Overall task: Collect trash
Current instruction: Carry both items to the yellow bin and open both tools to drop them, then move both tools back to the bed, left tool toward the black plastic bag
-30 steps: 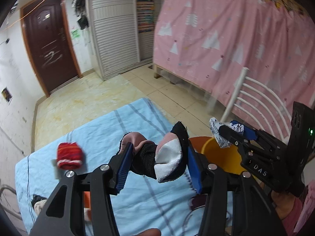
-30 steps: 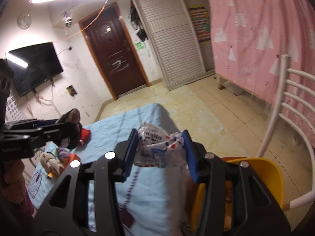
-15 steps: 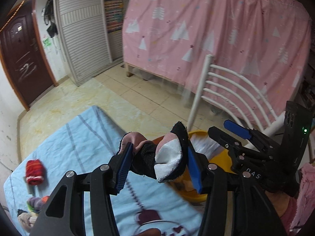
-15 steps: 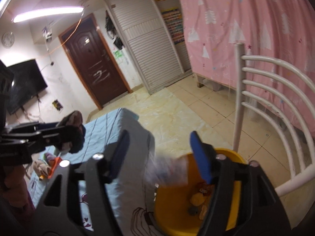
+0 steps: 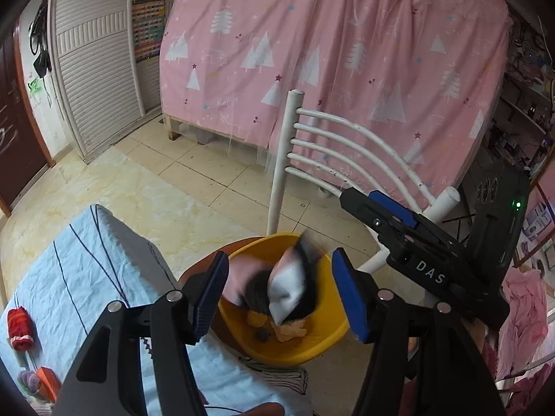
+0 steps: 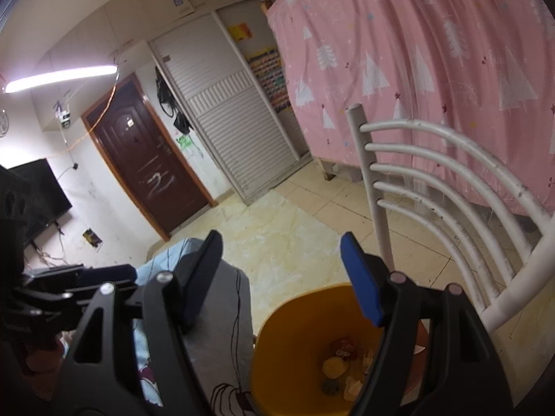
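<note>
A yellow bin (image 5: 312, 339) stands beside the blue-sheeted table (image 5: 86, 260), with scraps at its bottom (image 6: 334, 367). My left gripper (image 5: 281, 298) is open above the bin. A black, white and pink cloth piece (image 5: 288, 291) is blurred between its fingers, loose over the bin's mouth. My right gripper (image 6: 282, 277) is open and empty above the bin (image 6: 312, 339); it shows in the left wrist view (image 5: 381, 208) too. A red cloth roll (image 5: 20, 322) lies on the table.
A white slatted chair (image 5: 347, 152) stands behind the bin, with a pink curtain (image 5: 347, 52) beyond it. Small items (image 5: 38, 381) lie at the table's near left. A brown door (image 6: 145, 170) and a TV (image 6: 34, 201) are on the far wall.
The right gripper opened and dropped its wrapper into the bin. The left gripper swung right over the bin, then opened and let go of the cloth piece, which is falling.
</note>
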Motion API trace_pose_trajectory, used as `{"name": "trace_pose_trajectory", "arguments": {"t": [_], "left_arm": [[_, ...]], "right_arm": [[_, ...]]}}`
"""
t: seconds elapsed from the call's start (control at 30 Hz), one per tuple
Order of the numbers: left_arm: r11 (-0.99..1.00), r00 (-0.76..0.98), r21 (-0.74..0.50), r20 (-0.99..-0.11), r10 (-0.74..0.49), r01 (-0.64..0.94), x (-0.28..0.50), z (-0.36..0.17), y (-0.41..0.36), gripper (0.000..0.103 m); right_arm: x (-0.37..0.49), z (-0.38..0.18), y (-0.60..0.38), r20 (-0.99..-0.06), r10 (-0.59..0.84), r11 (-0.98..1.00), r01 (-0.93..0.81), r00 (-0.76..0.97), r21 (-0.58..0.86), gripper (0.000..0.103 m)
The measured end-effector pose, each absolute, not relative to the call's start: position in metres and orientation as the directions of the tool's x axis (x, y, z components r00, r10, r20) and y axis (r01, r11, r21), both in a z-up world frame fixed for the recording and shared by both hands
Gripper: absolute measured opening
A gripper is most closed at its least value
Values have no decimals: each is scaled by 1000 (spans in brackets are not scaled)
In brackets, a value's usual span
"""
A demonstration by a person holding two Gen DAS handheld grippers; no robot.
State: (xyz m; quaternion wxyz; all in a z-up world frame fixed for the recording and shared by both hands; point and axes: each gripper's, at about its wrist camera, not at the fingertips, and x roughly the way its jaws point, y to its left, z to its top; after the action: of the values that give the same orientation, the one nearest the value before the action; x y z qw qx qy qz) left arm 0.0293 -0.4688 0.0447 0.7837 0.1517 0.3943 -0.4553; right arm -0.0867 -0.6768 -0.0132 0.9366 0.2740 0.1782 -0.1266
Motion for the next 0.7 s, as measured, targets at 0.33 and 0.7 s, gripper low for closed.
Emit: {"name": "trace_pose_trajectory", "arguments": {"t": [0.33, 0.7], "left_arm": [[575, 307, -126, -743, -595, 809, 36, 52, -440, 54], [651, 386, -147, -701, -600, 745, 53, 67, -363, 54]], "right_arm": [[-67, -9, -659, -419, -96, 847, 295, 903, 442, 68], [-31, -4, -589, -445, 3, 895, 196, 896, 401, 78]]}}
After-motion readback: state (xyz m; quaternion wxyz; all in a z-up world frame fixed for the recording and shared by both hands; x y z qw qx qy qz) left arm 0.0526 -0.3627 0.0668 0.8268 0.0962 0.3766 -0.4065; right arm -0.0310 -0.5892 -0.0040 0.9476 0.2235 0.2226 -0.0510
